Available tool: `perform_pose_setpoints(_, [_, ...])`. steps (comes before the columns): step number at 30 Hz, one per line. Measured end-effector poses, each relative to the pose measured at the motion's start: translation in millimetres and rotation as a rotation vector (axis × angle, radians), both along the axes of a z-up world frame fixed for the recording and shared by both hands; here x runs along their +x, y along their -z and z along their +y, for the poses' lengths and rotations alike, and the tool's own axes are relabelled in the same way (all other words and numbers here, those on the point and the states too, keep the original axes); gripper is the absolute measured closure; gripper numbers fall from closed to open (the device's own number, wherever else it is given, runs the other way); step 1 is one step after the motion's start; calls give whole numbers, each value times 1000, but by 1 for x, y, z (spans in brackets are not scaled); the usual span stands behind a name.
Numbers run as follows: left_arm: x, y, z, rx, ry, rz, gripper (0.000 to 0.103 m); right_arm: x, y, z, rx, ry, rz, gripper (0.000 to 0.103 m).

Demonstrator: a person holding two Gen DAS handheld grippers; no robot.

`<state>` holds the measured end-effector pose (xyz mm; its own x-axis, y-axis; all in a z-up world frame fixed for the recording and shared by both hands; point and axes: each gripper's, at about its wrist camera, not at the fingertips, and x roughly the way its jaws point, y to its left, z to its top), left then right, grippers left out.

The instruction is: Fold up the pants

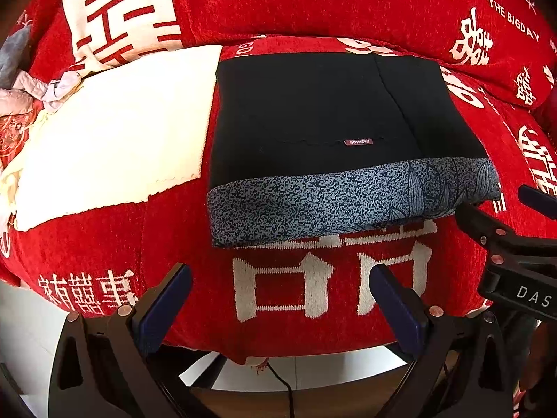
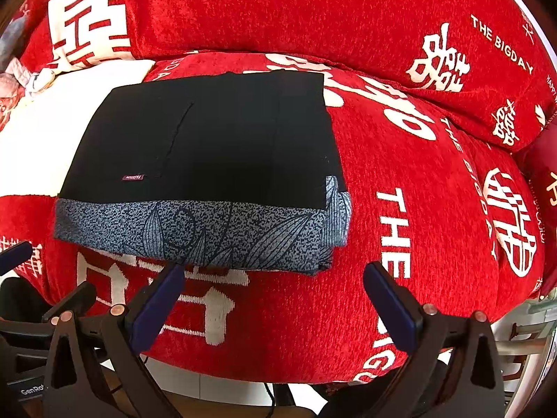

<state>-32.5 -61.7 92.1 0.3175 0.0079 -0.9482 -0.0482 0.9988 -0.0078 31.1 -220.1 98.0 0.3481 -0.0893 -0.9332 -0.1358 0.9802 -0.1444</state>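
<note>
The pants (image 1: 320, 118) lie folded into a flat rectangle on the red sofa cover; they are black with a grey-blue leaf-print band (image 1: 313, 205) along the near edge and a small "FASHION" label. They also show in the right wrist view (image 2: 209, 146). My left gripper (image 1: 278, 299) is open and empty, just short of the pants' near edge. My right gripper (image 2: 275, 296) is open and empty, its left fingertip (image 2: 170, 278) close to the band's near edge. The right gripper's fingers also show at the right of the left wrist view (image 1: 494, 226).
The red sofa cover (image 1: 195, 244) with white characters spans both views, with a back cushion (image 2: 313, 10) behind. A cream cloth (image 1: 115, 132) lies left of the pants, with a pile of pale clothes (image 1: 31, 90) beyond it. The seat's front edge and floor lie below the grippers.
</note>
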Motion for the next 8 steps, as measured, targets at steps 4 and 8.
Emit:
perform_pose_setpoints(4, [-8, 2, 0, 14, -2, -13, 1, -6, 2, 0, -7, 1, -5, 0])
perform_pose_setpoints(8, [-19, 15, 1, 28, -5, -18, 1, -20, 11, -3, -19, 1, -7, 0])
